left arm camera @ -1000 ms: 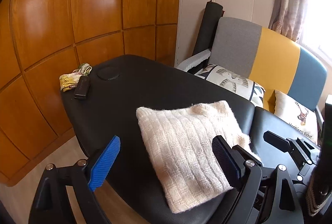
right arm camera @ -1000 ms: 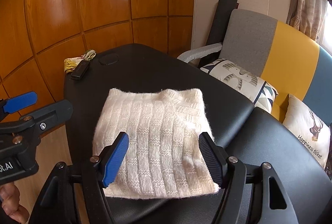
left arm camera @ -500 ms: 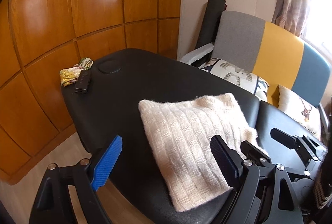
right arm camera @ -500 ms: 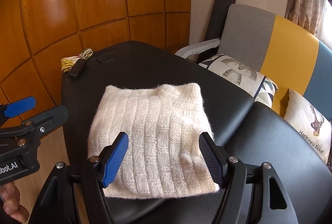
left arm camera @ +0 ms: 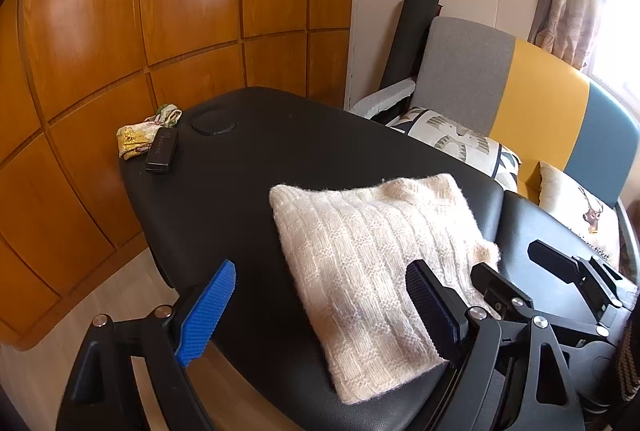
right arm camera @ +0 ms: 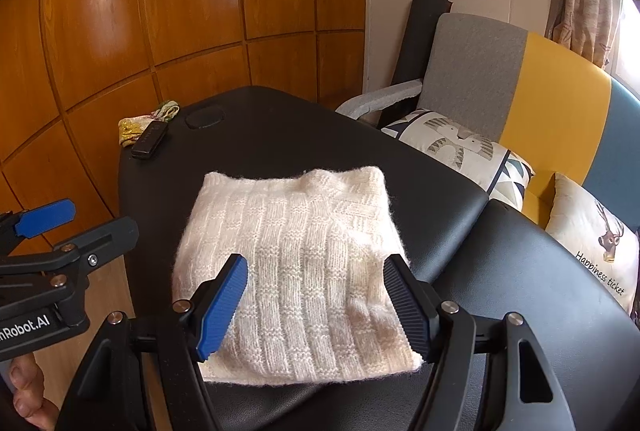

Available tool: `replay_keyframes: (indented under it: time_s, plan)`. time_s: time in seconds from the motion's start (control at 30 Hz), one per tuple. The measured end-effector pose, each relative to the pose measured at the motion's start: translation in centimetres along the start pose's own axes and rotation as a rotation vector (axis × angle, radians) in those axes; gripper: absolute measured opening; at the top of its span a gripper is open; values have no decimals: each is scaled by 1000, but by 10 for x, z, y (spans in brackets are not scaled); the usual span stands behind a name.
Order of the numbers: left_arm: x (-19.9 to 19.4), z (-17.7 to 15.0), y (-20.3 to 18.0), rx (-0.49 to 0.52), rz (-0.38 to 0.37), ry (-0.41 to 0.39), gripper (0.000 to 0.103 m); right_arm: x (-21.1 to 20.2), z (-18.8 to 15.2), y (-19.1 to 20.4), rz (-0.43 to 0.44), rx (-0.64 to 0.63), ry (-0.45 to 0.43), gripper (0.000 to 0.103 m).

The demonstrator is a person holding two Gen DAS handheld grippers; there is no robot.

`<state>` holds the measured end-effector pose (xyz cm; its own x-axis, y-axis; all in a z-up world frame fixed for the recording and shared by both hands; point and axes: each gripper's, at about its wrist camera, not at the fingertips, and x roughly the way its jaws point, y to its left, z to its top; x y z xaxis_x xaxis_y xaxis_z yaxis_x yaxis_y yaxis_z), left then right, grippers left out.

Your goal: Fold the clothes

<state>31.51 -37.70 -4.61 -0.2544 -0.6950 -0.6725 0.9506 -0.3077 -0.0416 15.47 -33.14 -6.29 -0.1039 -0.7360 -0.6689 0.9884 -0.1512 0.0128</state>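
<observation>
1. Folded cream ribbed-knit sweater (right arm camera: 296, 263), lying flat as a near-square packet on the black padded vinyl table (right arm camera: 256, 135), close to the table's near edge.
2. From the right gripper (right arm camera: 316, 295): straight ahead and below, centred between the jaws; blue pad on one side and black ribbed pad on the other, both over the near half of the knit, with no visible contact.
3. From the left gripper (left arm camera: 320, 307): ahead and off to the right, only the black pad overlapping the packet's near side; blue pad over bare table and floor.
4. Right gripper judged the nearer and better lined up; left gripper offset toward the packet's left edge.
5. Long axis: hardly any, sides about equal; knit ribs running away from the grippers toward the far folded edge.
6. Jaws of both grippers spread wide, nothing between them pinched.
7. Task judged almost finished, with the packet compact and its edges tidy; possibly one last press or a lift away.
8. Well apart at the far left corner of the table: a small black rectangular device (left arm camera: 161, 149) touching a crumpled yellow patterned cloth (left arm camera: 136, 139).
</observation>
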Motion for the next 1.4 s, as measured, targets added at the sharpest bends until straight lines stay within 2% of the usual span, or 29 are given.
replay_keyframes:
  time_s: [0.27,0.4,1.4]
  plan:
    - [-5,1,-1,9,-5,-15,88,-6,-1,-1,-29,-3,-36,72]
    - [-7,2,0,3,-12,-14,89,-8,-1,-4,-14,6,-53,87]
    - [-12,1,0,-1,-13,-1,89,-10,-2,-2,-12,4,-37,87]
